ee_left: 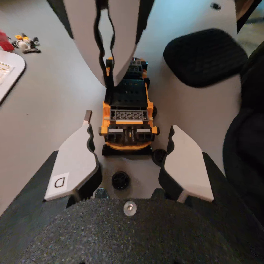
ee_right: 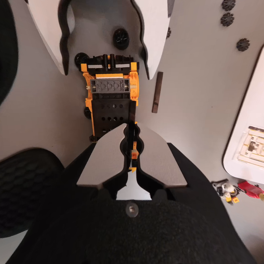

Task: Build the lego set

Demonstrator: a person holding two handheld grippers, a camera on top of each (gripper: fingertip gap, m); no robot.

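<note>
The car (ee_right: 111, 92), an orange and black lego build, lies upside down on the grey bench (ee_right: 200, 100), its dark grey plate facing up, and it sits between the two grippers, which face each other from either end. The right gripper (ee_right: 132, 125) has its fingers narrow, pinched on a long black strip (ee_right: 131, 137) that stands along one side edge of the chassis; small orange pieces show between the fingers too, and I cannot tell whether they belong to the strip or to the car. The left gripper (ee_left: 129, 128) has its fingers wide, one on each side of the car's end and apart from it, holding nothing. The step in hand looks like seating the strip along that edge. To do it well, I would first bring the left fingers in on the car's sides so it cannot slide, then line the strip up with the edge along its whole length before pressing, and push straight down rather than at a tilt so one end does not lift. A loose wheel (ee_left: 120, 180) lies just behind the car's end near the left gripper, and a dark bar (ee_right: 157, 92) lies beside it; both are best left undisturbed. A heap of spare parts (ee_right: 228, 191) rests well apart, near a white tray (ee_right: 242, 128).
</note>
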